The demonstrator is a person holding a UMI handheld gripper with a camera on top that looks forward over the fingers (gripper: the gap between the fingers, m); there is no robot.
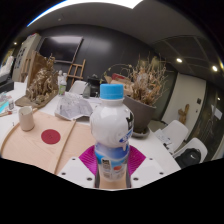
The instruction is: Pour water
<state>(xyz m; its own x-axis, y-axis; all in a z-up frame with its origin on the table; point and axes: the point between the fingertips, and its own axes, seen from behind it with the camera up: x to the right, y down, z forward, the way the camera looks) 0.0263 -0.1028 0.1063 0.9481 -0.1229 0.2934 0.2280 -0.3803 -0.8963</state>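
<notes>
**Bottle in the grip, held upright**

From my remote seat, the hand-held gripper (112, 168) was clenched on a clear bottle (111, 132), both pink pads (89, 158) pressed against its lower sides. The bottle stood upright between the fingers, its light blue cap (111, 92) on and a label round its lower body. Beyond it lay a white surface (152, 152). Off to the left I saw a pale board (42, 148) with a red disc (51, 136) on it and a small cup (26, 118) just beyond. Dried plants (147, 80) stood farther back.
</notes>
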